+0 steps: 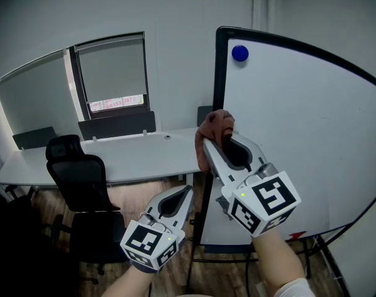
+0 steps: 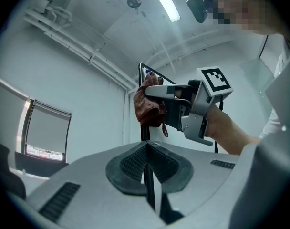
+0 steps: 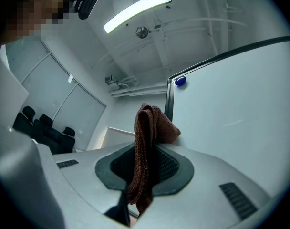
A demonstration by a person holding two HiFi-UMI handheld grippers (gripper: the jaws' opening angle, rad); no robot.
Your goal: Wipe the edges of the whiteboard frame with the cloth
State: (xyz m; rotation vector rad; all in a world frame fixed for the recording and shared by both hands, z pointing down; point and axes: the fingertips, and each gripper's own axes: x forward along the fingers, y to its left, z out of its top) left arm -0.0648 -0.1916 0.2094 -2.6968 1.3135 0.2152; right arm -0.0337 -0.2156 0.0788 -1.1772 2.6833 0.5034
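Cloth (image 1: 216,125), one, clenched in right hand-held gripper (image 1: 211,143); left hand-held gripper (image 1: 187,191) closed, empty; one whiteboard (image 1: 299,135).

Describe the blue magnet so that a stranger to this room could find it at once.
Find the large whiteboard on the right, with its dark frame. In its top left corner, just inside the frame, sits the magnet. It is the only round blue spot on the white surface, above the cloth.
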